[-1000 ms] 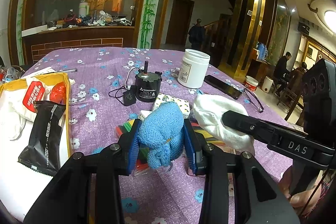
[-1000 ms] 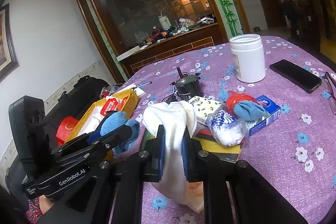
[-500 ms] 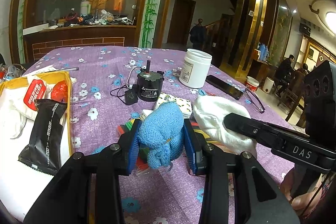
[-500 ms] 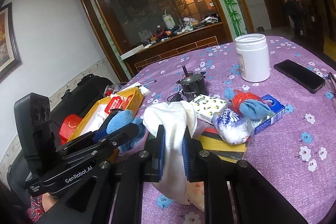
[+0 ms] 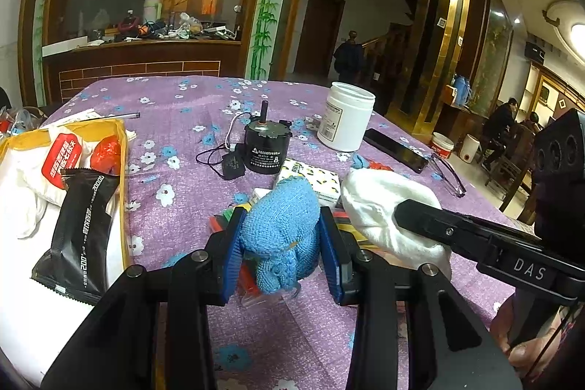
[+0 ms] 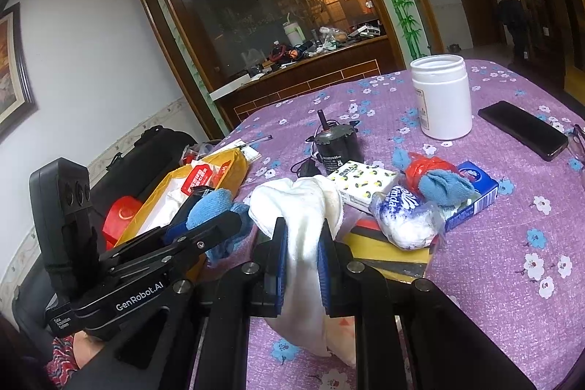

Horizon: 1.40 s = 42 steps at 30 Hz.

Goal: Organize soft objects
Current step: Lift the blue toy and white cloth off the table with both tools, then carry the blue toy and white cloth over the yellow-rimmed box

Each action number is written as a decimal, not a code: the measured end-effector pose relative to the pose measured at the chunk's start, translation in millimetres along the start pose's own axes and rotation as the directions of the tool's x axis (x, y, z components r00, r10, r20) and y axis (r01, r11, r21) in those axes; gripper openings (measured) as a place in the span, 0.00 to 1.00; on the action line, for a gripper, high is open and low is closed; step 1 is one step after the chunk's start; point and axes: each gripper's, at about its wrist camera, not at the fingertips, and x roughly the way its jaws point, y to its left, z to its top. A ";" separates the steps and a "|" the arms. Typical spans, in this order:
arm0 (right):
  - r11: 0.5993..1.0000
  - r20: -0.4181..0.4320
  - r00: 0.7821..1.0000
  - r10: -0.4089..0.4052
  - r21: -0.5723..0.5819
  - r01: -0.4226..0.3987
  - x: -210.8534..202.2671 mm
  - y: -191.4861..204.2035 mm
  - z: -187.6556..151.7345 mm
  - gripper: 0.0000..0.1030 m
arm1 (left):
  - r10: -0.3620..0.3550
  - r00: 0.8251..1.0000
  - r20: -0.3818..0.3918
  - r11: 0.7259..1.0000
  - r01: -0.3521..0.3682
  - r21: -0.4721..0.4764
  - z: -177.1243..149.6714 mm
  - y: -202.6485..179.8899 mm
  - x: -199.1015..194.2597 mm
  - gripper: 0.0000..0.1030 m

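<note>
Purple flowered tablecloth point(image 5: 182, 105) fills the round table under me. Between the blue pads of my left gripper point(image 5: 281, 245) sits a blue knitted cloth bundle point(image 5: 283, 229), squeezed from both sides, just nearer than the black cylindrical motor point(image 5: 267, 148). My right gripper point(image 6: 300, 265) is pinched nearly closed on a white soft towel point(image 6: 303, 229), which hangs down between the pads, nearer than that motor too.

Your table point(image 5: 175, 97) wears a purple flowered cloth. On it: white jar point(image 5: 345, 121) upper right, black motor point(image 5: 267, 148) at centre, phone point(image 5: 395, 150) and what look like glasses point(image 5: 448, 172) right, yellow bag point(image 5: 22, 148) left.
</note>
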 end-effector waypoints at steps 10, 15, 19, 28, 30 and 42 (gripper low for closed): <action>1.000 0.001 1.000 0.017 -0.001 -0.017 -0.2 1.3 0.5 0.15 | -0.007 1.000 0.009 1.000 0.007 0.000 0.3 -2.0 -2.6 0.34; 1.000 0.002 1.000 0.008 0.007 -0.008 0.0 -1.5 -0.2 0.15 | 0.004 1.000 0.020 1.000 -0.004 -0.005 1.4 0.0 -4.3 0.34; 1.000 -0.003 1.000 -0.003 0.014 0.003 2.1 -4.2 -0.3 0.15 | 0.011 1.000 0.021 1.000 -0.010 -0.019 2.0 4.1 -4.6 0.34; 1.000 -0.006 1.000 -0.001 0.012 0.001 3.0 -2.9 0.6 0.15 | 0.006 1.000 0.026 1.000 -0.005 -0.020 2.9 3.6 -5.6 0.34; 1.000 -0.006 1.000 0.003 0.012 -0.002 2.9 -2.9 0.9 0.15 | 0.005 1.000 0.024 0.999 -0.004 -0.033 3.4 6.4 -5.3 0.34; 0.999 -0.014 1.000 0.005 0.032 -0.004 5.1 -7.5 1.1 0.15 | 0.018 0.998 0.064 0.993 -0.011 -0.120 15.7 29.6 -29.7 0.35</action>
